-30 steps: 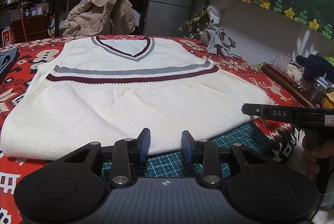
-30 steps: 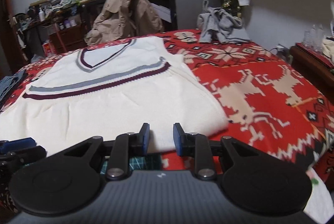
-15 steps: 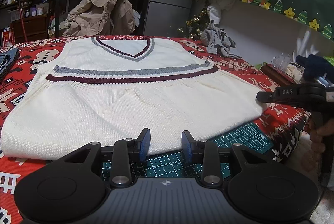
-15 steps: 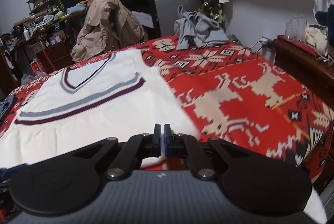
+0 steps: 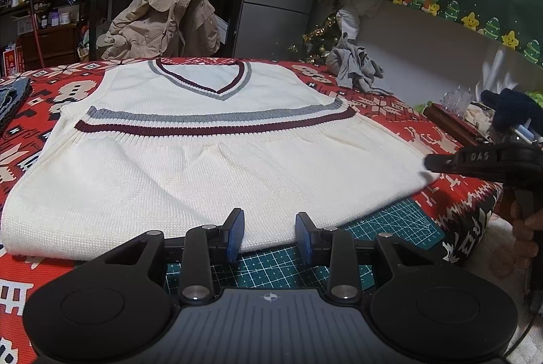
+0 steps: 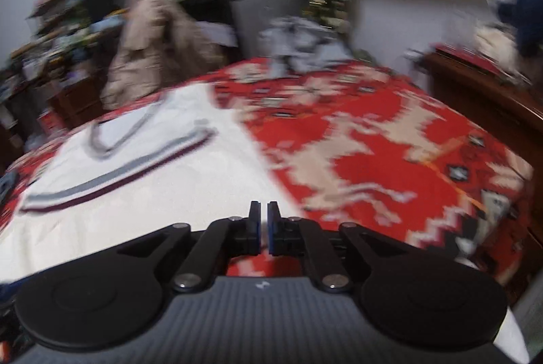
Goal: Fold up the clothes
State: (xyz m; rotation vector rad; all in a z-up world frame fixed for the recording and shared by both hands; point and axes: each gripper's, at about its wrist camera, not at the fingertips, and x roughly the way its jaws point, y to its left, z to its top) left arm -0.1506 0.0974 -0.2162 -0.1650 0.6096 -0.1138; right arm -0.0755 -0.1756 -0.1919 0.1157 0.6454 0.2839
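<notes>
A cream knit vest (image 5: 220,174) with maroon and grey stripes lies flat on the red patterned tablecloth (image 5: 437,129), neck away from me. My left gripper (image 5: 269,235) stands open at the middle of the near hem, blue pads (image 5: 236,233) apart and pressing nothing. In the left wrist view my right gripper (image 5: 428,162) reaches in from the right to the vest's near right corner. The right wrist view is blurred; there my right gripper (image 6: 264,214) is shut at that corner of the vest (image 6: 152,211), apparently pinching its edge.
A green cutting mat (image 5: 390,224) shows under the near hem. A grey garment (image 5: 356,68) is heaped at the far right of the table, folded denim (image 5: 12,92) at the far left. A beige jacket (image 5: 166,17) hangs on a chair behind. A wooden side table (image 6: 482,92) stands right.
My right gripper's jaws have closed at the vest's near right corner, and it has shifted a little to the right and rolled. The left gripper has not moved.
</notes>
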